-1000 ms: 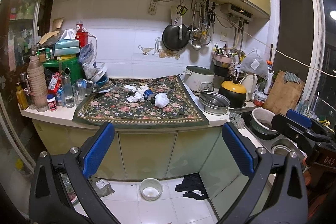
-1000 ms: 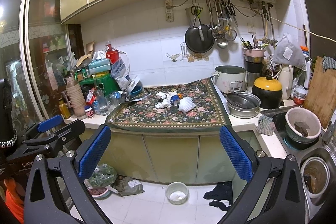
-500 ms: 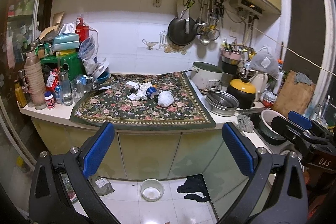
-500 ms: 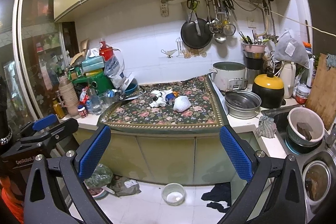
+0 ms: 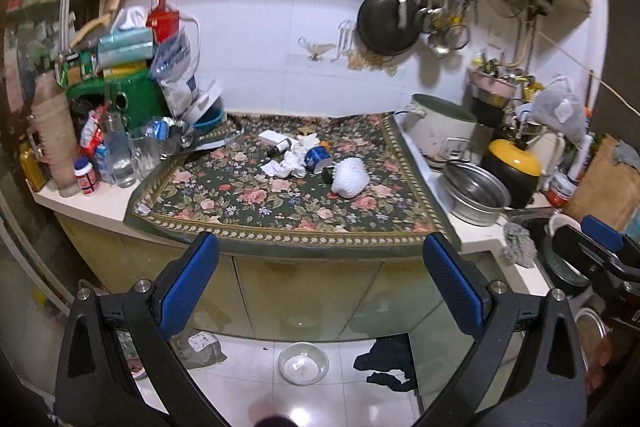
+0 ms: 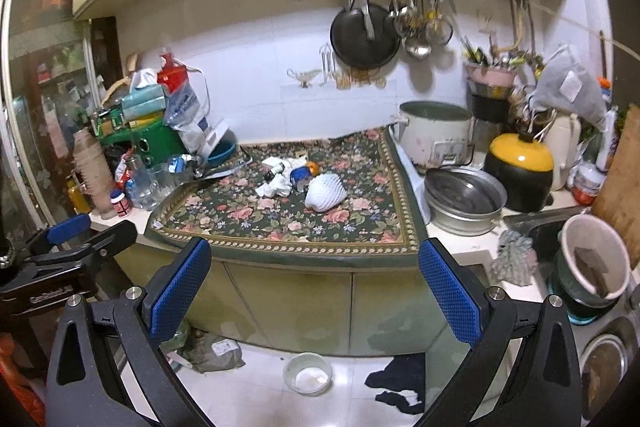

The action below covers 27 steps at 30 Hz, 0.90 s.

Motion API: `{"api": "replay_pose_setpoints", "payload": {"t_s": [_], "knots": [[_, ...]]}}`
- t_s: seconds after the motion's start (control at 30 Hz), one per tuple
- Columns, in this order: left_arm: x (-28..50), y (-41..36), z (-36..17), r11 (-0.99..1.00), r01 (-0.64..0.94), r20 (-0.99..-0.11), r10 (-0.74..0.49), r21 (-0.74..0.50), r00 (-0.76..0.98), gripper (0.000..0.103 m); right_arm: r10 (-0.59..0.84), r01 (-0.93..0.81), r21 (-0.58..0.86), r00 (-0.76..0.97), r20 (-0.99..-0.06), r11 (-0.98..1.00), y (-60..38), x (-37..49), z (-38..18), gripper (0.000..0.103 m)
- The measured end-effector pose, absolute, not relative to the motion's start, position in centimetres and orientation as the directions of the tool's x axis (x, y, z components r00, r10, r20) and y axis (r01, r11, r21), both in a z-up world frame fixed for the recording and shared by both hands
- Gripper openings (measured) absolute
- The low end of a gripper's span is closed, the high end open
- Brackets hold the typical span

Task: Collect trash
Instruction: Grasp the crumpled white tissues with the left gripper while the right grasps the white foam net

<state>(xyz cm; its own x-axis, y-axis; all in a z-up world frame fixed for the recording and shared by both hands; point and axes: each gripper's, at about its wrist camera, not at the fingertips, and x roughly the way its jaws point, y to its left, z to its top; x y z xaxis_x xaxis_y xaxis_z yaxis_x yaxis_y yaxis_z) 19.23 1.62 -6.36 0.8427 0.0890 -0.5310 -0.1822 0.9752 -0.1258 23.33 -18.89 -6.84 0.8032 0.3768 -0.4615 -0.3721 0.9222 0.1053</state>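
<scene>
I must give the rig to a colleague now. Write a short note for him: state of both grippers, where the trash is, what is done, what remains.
Left gripper: open, empty, in front of the counter, short of it.
Right gripper: open, empty, also short of the counter.
Trash: on the floral mat, toward its back: white foam net, crumpled tissues, blue can, small dark bottle, all close together.
Done: nothing collected.
Left: reach the mat and pick up every piece. No bin is clearly visible.

One foam net (image 5: 349, 180), one blue can (image 5: 318, 157), perhaps two crumpled tissues (image 5: 286, 165), one dark bottle (image 5: 279, 147)
</scene>
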Motion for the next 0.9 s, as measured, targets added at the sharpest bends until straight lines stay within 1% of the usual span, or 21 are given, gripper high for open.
{"api": "replay_pose_setpoints", "payload": {"t_s": [0.23, 0.4, 0.6, 0.73, 0.83, 0.9], "knots": [[29.5, 7.8, -9.7, 0.967, -0.201, -0.594, 0.071, -0.156, 0.802, 0.103, 0.35, -0.335, 0.128, 0.773, -0.529, 0.933, -16.1, 30.5, -9.1, 0.103], [37.6, 12.2, -11.8, 0.974, -0.183, -0.662, 0.051, -0.131, 0.747, 0.102, 0.325, -0.28, 0.169, 0.741, -0.588, 0.945, -13.3, 37.0, -10.3, 0.103], [45.2, 16.0, -14.4, 0.982, -0.146, -0.716, 0.019, -0.116, 0.698, 0.097, 0.261, -0.193, 0.175, 0.724, -0.639, 0.965, -10.2, 43.3, -11.7, 0.102], [49.5, 17.1, -16.3, 0.984, -0.128, -0.75, -0.008, -0.124, 0.661, 0.091, 0.24, -0.153, 0.187, 0.701, -0.672, 0.97, -8.8, 46.8, -13.2, 0.096], [52.6, 17.6, -17.8, 0.984, -0.108, -0.768, -0.041, -0.142, 0.639, 0.09, 0.249, -0.138, 0.211, 0.662, -0.707, 0.968, -7.7, 49.6, -14.5, 0.09], [54.0, 17.6, -18.7, 0.983, -0.111, -0.776, -0.044, -0.146, 0.629, 0.089, 0.26, -0.132, 0.23, 0.636, -0.726, 0.964, -7.4, 51.4, -15.6, 0.089]]}}
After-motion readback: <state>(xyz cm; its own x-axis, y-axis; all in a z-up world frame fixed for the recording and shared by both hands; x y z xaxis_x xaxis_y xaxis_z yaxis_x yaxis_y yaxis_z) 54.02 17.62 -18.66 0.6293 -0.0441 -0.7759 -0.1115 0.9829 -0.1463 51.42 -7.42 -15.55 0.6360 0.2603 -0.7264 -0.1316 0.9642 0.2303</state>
